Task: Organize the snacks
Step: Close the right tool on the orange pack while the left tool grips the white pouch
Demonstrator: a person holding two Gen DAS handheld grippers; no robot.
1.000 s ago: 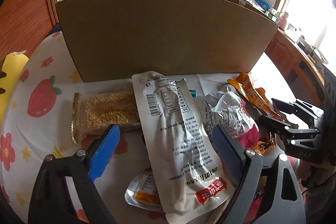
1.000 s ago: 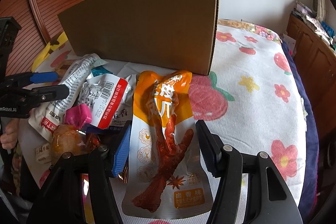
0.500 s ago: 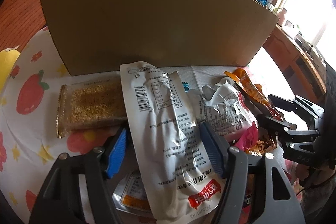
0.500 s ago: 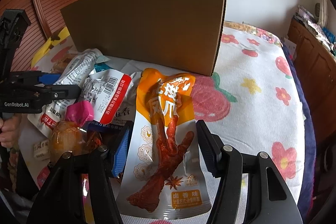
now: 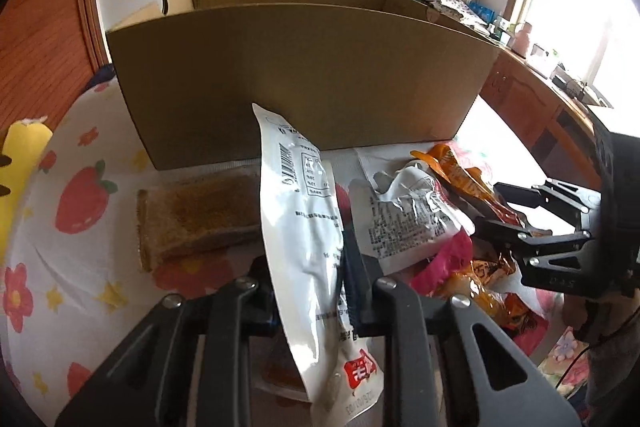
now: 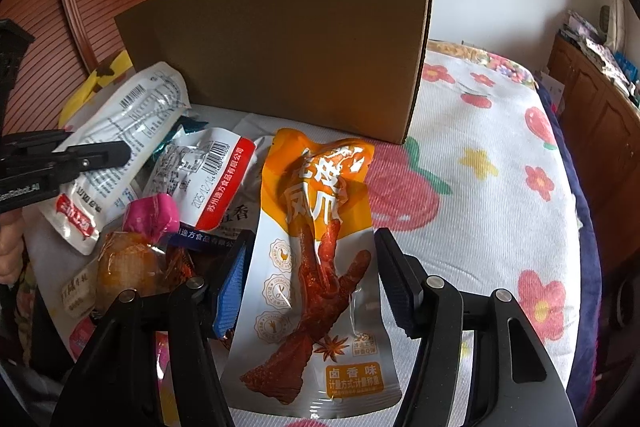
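Note:
My left gripper (image 5: 306, 259) is closing, and its pads pinch a long white snack packet (image 5: 296, 187) near the red-labelled end. The packet stands on edge, its far end pointing at the open cardboard box (image 5: 300, 75). In the right wrist view the same white packet (image 6: 120, 131) sits in the left gripper (image 6: 100, 155), lifted off the pile. My right gripper (image 6: 310, 247) holds an orange chicken-foot packet (image 6: 316, 227) across its width, a pad on each side edge. The box wall (image 6: 288, 47) stands just behind it.
A clear packet of golden grain bars (image 5: 200, 215) lies left of the white packet. A white packet with a red band (image 6: 208, 179) and a pink-twisted wrapper (image 6: 152, 219) lie in the pile. The strawberry-print bedspread (image 6: 480, 187) stretches right, towards wooden cabinets (image 6: 600, 131).
The left jaws went from wide open to pinching the white packet. The packet rose from lying flat to standing on edge. The right gripper and orange packet kept still.

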